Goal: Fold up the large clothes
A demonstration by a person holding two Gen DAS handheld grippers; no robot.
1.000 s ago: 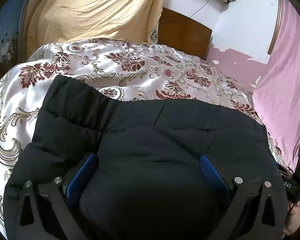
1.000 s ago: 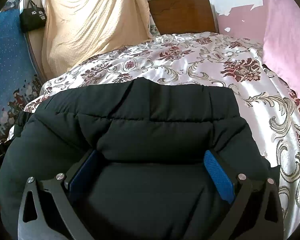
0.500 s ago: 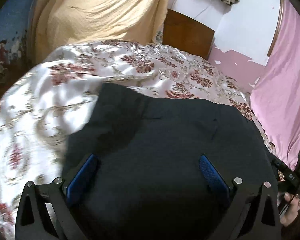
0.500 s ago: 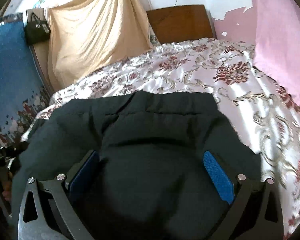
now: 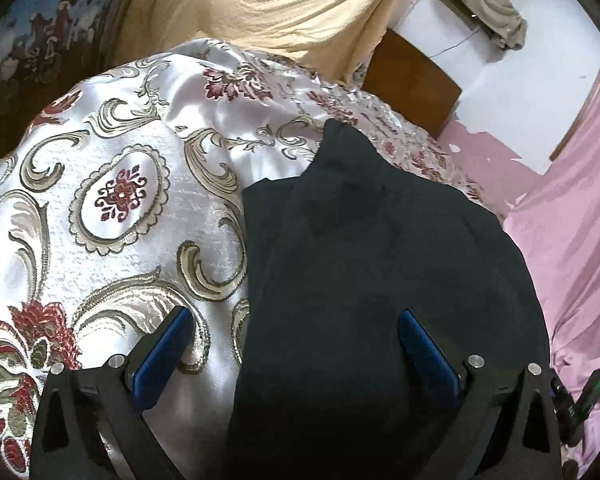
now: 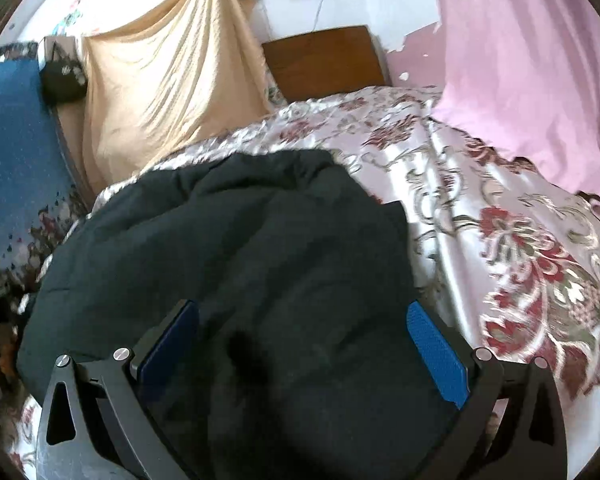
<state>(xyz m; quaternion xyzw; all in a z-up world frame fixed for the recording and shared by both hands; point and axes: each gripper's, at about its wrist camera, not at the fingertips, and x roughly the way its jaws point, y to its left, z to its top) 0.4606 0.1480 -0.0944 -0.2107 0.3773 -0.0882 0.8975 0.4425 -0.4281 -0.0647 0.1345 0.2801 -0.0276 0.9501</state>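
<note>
A black padded jacket point(image 5: 380, 280) lies bunched on a floral satin bedspread point(image 5: 112, 208). In the left wrist view my left gripper point(image 5: 296, 344) is open, its jaws wide; the jacket's left edge lies between the blue pads, and the left pad point(image 5: 160, 352) is over bare bedspread. In the right wrist view the jacket point(image 6: 236, 264) fills the middle. My right gripper point(image 6: 304, 344) is open and straddles the jacket, with its right pad point(image 6: 436, 352) at the jacket's right edge. Neither gripper visibly pinches cloth.
A wooden headboard point(image 6: 324, 64) stands at the far end of the bed. A beige cloth point(image 6: 168, 92) hangs at the left. A pink cloth point(image 6: 532, 72) lies along the right side, over the bedspread point(image 6: 520, 248). A blue patterned cover point(image 6: 16, 160) is at far left.
Both grippers stay wide open. The left view has swung left, so bare bedspread now shows under its left pad; the right view has swung right. The jacket looks more bunched.
</note>
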